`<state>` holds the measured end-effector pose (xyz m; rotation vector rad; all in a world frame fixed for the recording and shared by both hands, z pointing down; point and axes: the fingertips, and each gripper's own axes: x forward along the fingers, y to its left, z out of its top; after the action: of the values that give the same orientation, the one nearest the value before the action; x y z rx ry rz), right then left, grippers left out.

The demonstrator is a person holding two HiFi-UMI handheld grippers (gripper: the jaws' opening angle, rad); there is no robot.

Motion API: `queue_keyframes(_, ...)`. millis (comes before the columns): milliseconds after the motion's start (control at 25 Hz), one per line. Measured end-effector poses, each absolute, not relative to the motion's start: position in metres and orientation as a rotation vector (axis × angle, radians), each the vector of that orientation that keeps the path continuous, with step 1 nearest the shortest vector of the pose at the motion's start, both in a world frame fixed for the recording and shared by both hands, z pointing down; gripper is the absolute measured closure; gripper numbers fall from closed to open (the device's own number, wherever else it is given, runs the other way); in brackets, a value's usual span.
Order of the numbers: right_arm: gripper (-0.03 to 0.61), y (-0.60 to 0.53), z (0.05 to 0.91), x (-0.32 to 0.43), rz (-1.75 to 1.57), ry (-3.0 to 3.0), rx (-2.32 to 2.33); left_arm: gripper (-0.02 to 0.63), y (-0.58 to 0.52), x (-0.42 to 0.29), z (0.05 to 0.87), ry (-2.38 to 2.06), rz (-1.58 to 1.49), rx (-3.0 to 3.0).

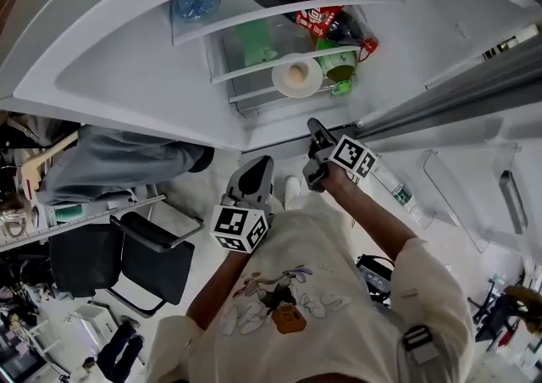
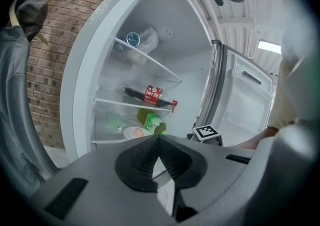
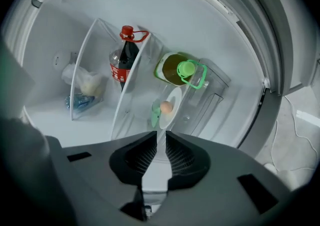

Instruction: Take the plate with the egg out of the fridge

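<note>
Plate (image 1: pixel 279 79) with egg (image 1: pixel 296 74) on fridge (image 1: pixel 127 68) shelf. Right gripper (image 1: pixel 315 130) near plate, jaws slightly spread, empty. Left gripper (image 1: pixel 257 166) farther from plate, jaws pressed together, empty.

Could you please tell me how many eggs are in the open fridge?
1. The egg lies on the white plate, beside the green-capped bottle. More could be hidden behind other items.

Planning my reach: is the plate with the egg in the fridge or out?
In. The plate sits inside the fridge, egg on it, beside the green-capped bottle.
</note>
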<state>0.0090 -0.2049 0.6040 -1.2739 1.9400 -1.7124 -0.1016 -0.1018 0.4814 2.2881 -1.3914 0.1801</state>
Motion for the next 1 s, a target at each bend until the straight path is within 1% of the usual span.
queue_keyframes(240,0.528,-0.227,0.619,0.010,-1.723,1.904,-1.276,0.604,-0.105,-0.098,0.485,-1.393,0.193,2.304)
queue_keyframes(840,0.528,-0.269,0.648,0.004,-1.771,1.791,-1.198,0.604,-0.110,-0.099,0.485,-1.428,0.168,2.279)
queue_keyframes(1000,0.514,-0.277,0.647,-0.002,-1.766,1.789,-1.180,0.604,-0.112,-0.101,0.486,-1.436,0.167,2.269)
